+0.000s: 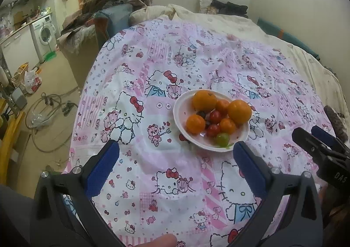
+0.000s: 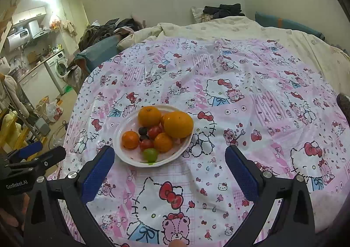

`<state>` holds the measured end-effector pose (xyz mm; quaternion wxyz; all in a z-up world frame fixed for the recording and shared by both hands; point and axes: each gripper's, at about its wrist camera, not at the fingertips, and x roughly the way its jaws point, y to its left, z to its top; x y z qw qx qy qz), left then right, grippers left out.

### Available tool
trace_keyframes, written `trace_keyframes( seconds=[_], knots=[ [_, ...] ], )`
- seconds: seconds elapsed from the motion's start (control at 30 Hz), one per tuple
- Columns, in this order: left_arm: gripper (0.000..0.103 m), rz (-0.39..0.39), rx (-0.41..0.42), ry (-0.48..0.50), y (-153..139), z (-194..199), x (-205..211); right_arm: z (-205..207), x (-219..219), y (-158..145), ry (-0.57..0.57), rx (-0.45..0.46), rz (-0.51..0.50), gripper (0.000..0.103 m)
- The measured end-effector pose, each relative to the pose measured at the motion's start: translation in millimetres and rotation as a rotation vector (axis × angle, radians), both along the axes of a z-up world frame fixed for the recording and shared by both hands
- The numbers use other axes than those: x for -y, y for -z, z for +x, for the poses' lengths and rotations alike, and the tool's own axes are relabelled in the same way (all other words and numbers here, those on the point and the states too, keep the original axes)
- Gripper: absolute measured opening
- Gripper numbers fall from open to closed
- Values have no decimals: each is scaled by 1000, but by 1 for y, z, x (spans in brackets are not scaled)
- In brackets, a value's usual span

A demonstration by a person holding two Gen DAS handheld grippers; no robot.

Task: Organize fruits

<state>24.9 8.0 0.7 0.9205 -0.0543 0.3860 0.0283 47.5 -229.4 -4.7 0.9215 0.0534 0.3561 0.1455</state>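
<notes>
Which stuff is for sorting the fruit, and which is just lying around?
For the job: plate, oranges, red tomatoes, green tomato, dark grapes, both open claws.

Lying around: clothes pile, washer, hose, bags.

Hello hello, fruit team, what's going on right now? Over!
Left gripper open, empty. Right gripper open, empty. All fruit piled in white bowl on cartoon sheet. Nothing in the way.
</notes>
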Motion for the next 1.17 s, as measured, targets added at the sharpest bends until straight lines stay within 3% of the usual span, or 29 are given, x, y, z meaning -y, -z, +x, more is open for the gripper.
trace_keyframes(
  seconds=[1.17],
  knots=[
    [103,-3,-17,2,7,-1,-2,-1,-3,-1,-8,4,-2,103]
  ],
)
